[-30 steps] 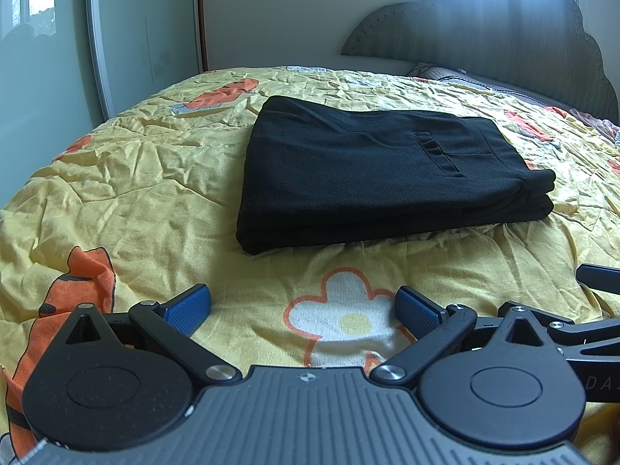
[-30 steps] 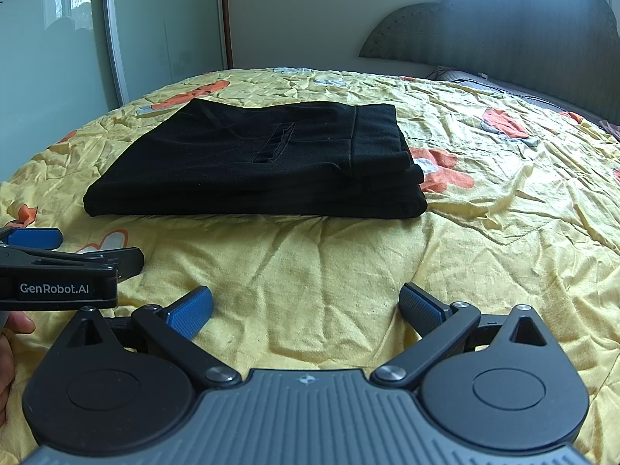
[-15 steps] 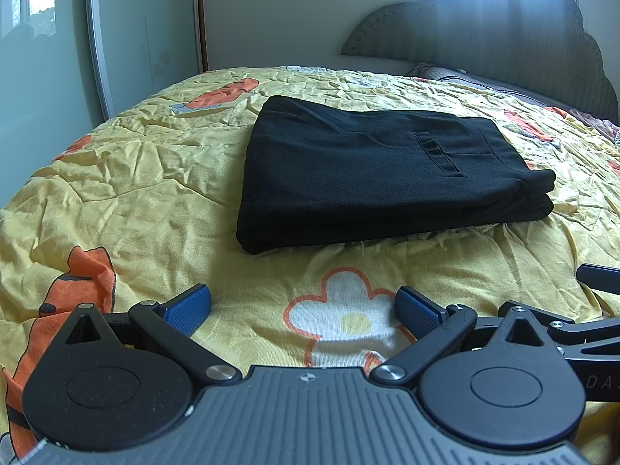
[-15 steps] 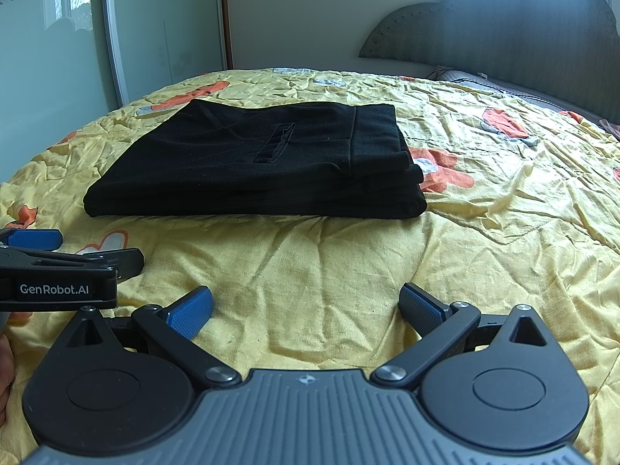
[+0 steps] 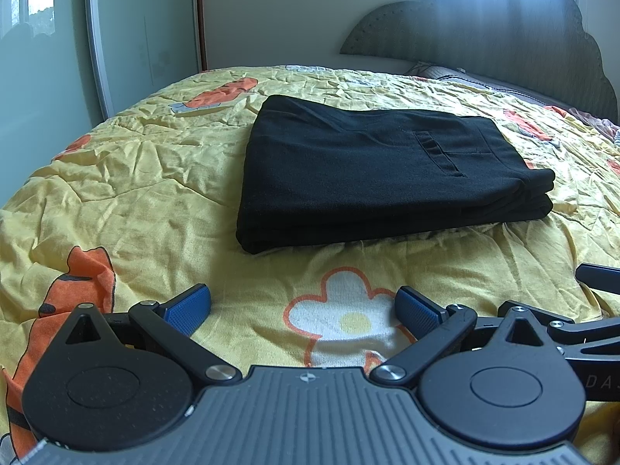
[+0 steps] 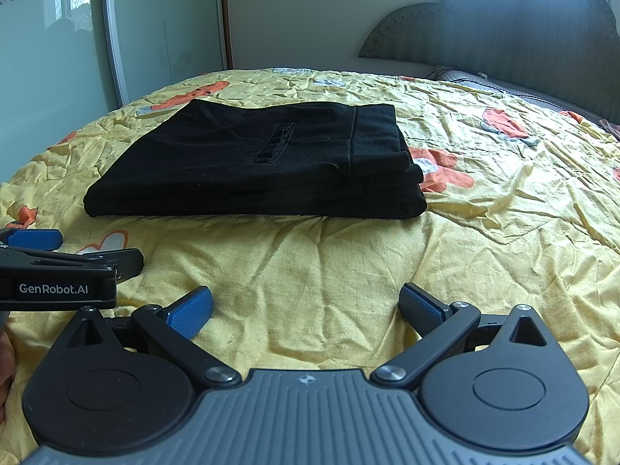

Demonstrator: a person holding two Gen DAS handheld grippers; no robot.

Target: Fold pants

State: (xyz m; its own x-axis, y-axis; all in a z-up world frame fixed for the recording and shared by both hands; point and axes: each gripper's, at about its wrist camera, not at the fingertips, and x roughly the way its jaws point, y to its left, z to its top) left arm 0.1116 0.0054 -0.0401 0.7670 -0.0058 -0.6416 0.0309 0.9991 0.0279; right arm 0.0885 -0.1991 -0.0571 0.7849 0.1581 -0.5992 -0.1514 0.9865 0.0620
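The black pants [image 5: 372,174] lie folded into a flat rectangular stack on the yellow bedspread [image 5: 135,201], back pocket facing up. They also show in the right wrist view [image 6: 252,170]. My left gripper [image 5: 304,308] is open and empty, resting low over the bedspread short of the stack's near edge. My right gripper [image 6: 306,308] is open and empty too, short of the stack. The left gripper's side shows at the left of the right wrist view [image 6: 58,267]. Neither gripper touches the pants.
The bedspread [image 6: 484,232] is wrinkled, with orange and white cartoon prints. A grey padded headboard [image 5: 503,38] stands at the far right. A sliding glass wardrobe door [image 6: 58,58] runs along the left. A pillow [image 6: 465,77] lies by the headboard.
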